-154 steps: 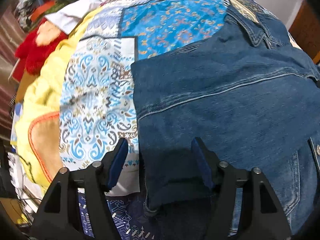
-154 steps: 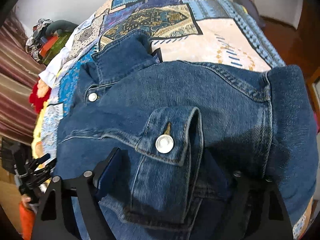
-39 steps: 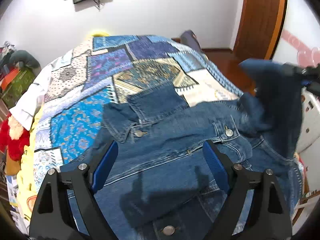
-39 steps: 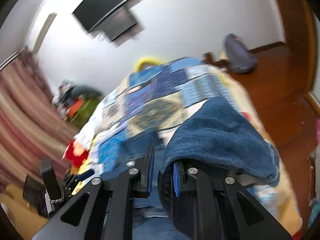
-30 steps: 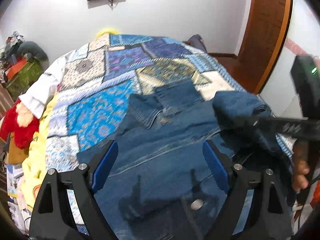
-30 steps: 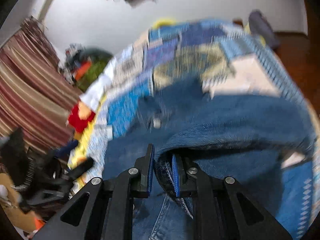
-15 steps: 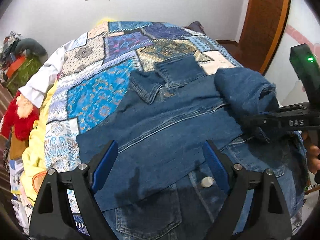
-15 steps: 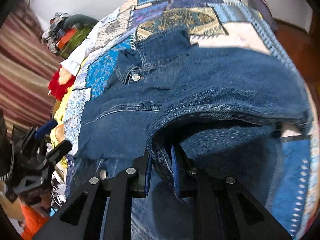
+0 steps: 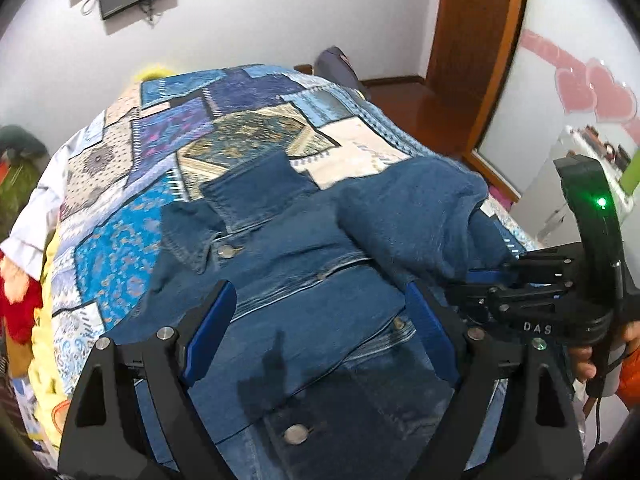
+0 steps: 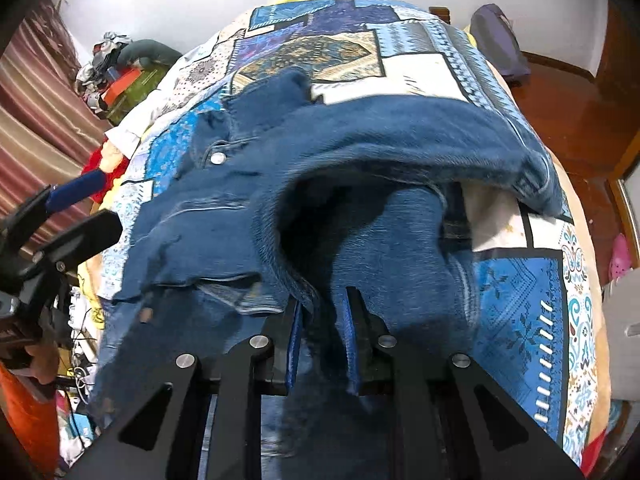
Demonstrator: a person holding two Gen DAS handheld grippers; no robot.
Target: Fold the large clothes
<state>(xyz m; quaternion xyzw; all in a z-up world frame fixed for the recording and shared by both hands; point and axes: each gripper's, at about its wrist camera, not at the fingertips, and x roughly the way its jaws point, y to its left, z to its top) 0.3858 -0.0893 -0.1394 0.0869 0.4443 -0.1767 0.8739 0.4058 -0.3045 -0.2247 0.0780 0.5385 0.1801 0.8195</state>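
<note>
My right tool (image 10: 322, 332) grips the jacket (image 9: 304, 308) sleeve (image 10: 400, 160) to fold it inward; my left tool (image 9: 320, 328) hangs open above.

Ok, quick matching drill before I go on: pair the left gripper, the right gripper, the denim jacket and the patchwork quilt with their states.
Things:
1. left gripper
2. right gripper
3. denim jacket
4. patchwork quilt

States:
A. spread over the bed, under the garment
B. clamped on a raised fold of denim
C. open, holding nothing, above the garment
D. lying buttoned, one side lifted inward

Pairs: 1-C, 2-B, 3-D, 4-A
</note>
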